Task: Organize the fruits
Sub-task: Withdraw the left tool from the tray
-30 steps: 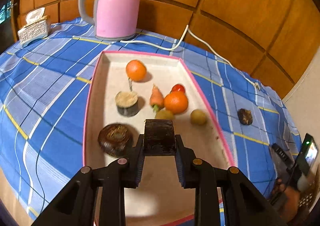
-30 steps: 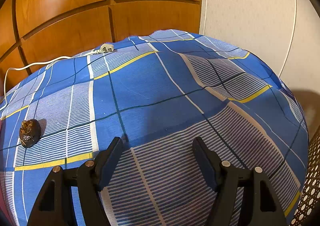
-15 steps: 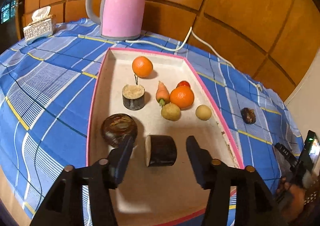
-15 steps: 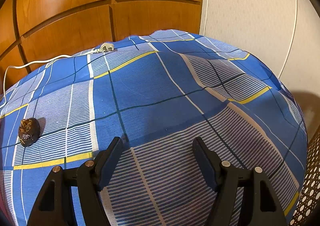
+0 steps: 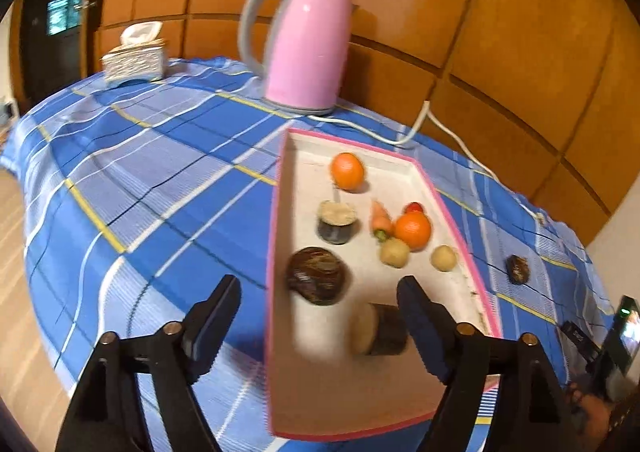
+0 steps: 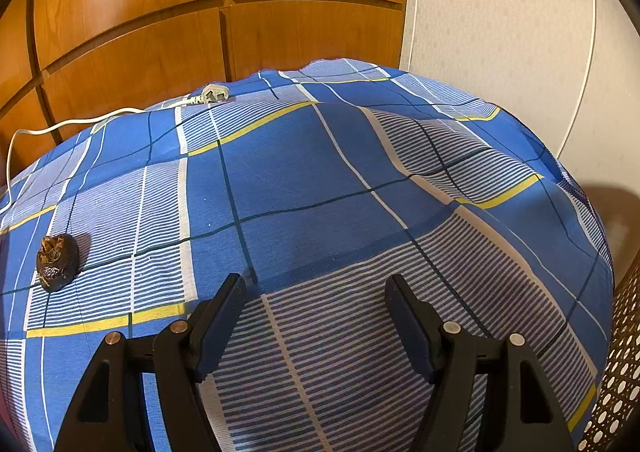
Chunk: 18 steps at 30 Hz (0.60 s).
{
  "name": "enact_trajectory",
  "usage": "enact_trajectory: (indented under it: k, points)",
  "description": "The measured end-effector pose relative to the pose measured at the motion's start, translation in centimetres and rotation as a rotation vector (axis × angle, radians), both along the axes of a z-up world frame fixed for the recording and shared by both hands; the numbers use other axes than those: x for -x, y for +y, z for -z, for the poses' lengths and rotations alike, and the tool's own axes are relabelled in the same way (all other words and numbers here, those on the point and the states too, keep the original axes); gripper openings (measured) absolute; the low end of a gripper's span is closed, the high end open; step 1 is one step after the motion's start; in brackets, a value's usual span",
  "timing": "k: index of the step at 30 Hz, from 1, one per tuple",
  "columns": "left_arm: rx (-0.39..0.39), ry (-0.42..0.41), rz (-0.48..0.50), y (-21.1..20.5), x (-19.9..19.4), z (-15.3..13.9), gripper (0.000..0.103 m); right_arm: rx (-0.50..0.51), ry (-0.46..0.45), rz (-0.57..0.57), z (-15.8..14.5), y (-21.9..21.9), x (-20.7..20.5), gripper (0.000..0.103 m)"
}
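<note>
Left gripper (image 5: 318,302) over the near end of the tray (image 5: 276,236), our jaws opening, spread wide; nothing pinched; the dark cylinder piece (image 5: 380,329) lies on its side on the tray floor just inside the right finger (image 5: 420,322), whether it touches that pad we cannot tell; its long axis runs roughly left-right across the view, pale cut face pointing left, toward the middle of the gap; left finger (image 5: 216,316) hangs outside the tray rim over the blue checked cloth (image 5: 160,180) on the tabletop; frame is a bit motion-blurred; in the tray beyond: a round dark brown fruit (image 5: 318,276) just past the cylinder, a second dark cylinder (image 5: 337,222) standing upright with its pale face up, a small carrot (image 5: 381,221) with its long axis running near-far, tip pointing away from us, an orange (image 5: 413,230) touching it, something red (image 5: 415,207) behind that orange, two pale round fruits (image 5: 395,252) (image 5: 443,258) well apart from each other, another orange (image 5: 347,171) near the far end; one dark wrinkled fruit (image 5: 517,269) sits on the cloth outside the tray, right of the rim; pink kettle (image 5: 306,44) and tissue box (image 5: 134,58) at the back; right gripper (image 6: 316,312) hovers over bare cloth, jaws spread, nothing between them; same wrinkled fruit (image 6: 57,262) far left in that view, long axis roughly upright in frame; white plug (image 6: 214,95) at the far edge.
</note>
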<state>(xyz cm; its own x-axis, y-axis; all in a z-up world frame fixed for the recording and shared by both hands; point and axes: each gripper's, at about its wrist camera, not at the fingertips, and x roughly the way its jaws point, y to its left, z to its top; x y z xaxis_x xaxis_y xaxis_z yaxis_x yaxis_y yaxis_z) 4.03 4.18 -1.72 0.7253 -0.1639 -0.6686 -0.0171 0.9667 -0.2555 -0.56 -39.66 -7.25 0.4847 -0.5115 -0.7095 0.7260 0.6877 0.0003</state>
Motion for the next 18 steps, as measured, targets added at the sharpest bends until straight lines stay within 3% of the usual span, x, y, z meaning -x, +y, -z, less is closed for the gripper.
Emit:
enact_trajectory:
  k: [13, 18]
  points:
    - [-0.025, 0.042, -0.075, 1.6, 0.4, 1.6, 0.094, 0.0, 0.033, -0.014, -0.2, 0.0, -0.4, 0.073]
    - [-0.028, 0.053, -0.076, 1.6, 0.3, 1.9, 0.094, -0.06, 0.035, -0.119, -0.7, 0.8, -1.5, 0.073]
